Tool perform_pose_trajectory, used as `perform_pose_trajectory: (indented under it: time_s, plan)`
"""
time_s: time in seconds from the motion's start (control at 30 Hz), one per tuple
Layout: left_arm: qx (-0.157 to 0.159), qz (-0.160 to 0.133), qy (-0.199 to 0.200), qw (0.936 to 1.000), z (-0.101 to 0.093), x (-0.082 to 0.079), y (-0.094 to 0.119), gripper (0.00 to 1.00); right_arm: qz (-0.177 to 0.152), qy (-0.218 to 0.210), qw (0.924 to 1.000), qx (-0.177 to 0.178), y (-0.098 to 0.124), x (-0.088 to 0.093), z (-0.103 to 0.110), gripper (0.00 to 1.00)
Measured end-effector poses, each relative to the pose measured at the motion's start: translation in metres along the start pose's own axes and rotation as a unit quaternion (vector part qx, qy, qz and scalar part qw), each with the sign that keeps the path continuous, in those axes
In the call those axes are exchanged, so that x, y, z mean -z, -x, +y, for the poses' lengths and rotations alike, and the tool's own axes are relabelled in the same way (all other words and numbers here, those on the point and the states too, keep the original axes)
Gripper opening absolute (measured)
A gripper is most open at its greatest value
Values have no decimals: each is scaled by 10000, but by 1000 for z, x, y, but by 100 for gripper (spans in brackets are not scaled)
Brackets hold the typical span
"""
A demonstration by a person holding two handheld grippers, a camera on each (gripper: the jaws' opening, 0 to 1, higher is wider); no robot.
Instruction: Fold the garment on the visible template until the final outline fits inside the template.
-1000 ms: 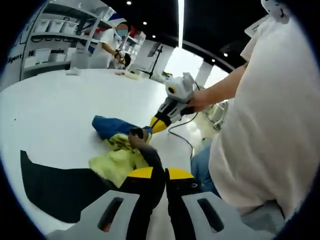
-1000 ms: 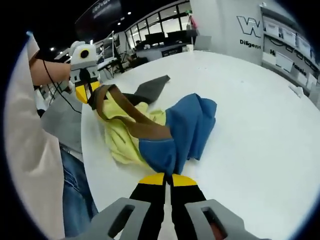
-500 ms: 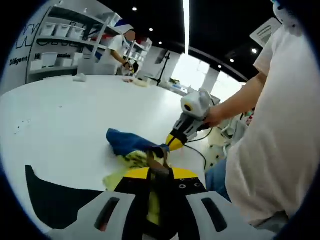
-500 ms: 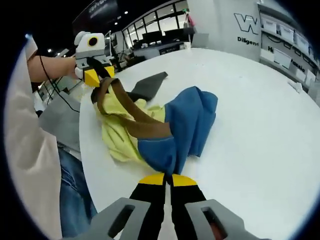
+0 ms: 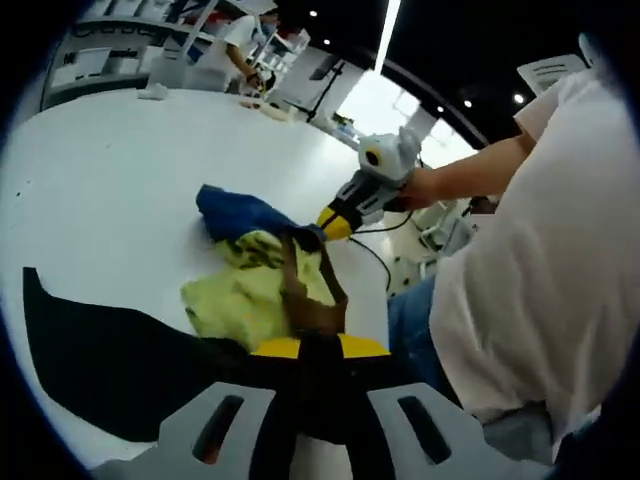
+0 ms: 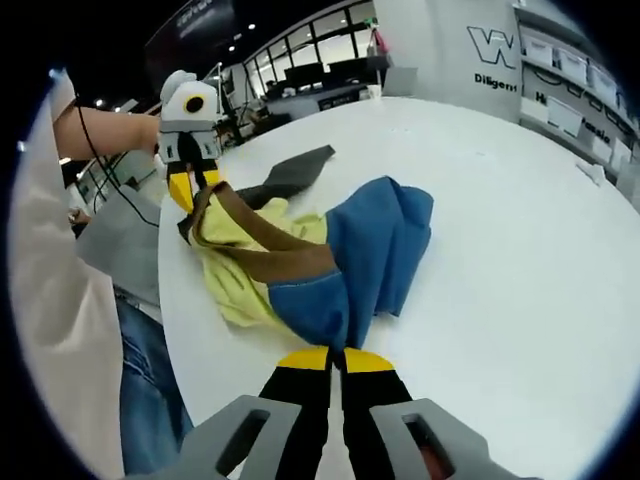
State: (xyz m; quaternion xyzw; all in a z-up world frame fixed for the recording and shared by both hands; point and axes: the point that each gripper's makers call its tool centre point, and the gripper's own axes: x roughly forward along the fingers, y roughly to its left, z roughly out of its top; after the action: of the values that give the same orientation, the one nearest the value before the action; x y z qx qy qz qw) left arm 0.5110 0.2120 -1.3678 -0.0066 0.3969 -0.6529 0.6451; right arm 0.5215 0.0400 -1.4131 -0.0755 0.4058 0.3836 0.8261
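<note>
The garment lies crumpled near the table edge: a blue part [image 6: 378, 245], a yellow part [image 6: 232, 280] and a brown band [image 6: 275, 257]. My right gripper [image 6: 335, 357] is shut on the blue fabric's edge. My left gripper [image 5: 318, 345] is shut on the brown band [image 5: 298, 300] and holds it lifted off the table; it appears across the garment [image 6: 195, 183] in the right gripper view. The dark template [image 5: 100, 350] lies flat on the table, partly under the yellow cloth [image 5: 235, 295]. In the left gripper view the right gripper [image 5: 333, 224] pinches the blue part [image 5: 235, 212].
The round white table [image 6: 500, 250] stretches far beyond the garment. A person in a pale shirt [image 5: 530, 260] and jeans [image 6: 150, 385] stands at the table edge, holding both grippers. Shelves with boxes [image 5: 110, 50] and another person stand in the background.
The left gripper rose with the brown band, then came a little lower and nearer the garment. The right gripper stayed still on the blue fabric.
</note>
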Motion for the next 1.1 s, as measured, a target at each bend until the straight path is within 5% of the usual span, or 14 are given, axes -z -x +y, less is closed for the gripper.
perform_pose_trajectory:
  time_s: [0.43,0.63,0.73,0.87,1.1]
  plan:
    - [-216,95,55,9997,1,26,-5,0,-17,215,9996,-168,7,-11,4,0]
    - [-709,-208,-204,9971,15,13,19,0,-77,327,9988,-366,13,-21,6,0]
    - [-930,-376,-277,9946,20,6,37,0,-98,354,9983,-456,13,-24,9,8]
    - [-1062,-353,-398,9929,21,7,51,0,-61,409,9967,-699,9,-31,15,19]
    - [-1262,-205,-438,9908,25,21,63,0,-85,606,9935,-961,-2,-60,8,19]
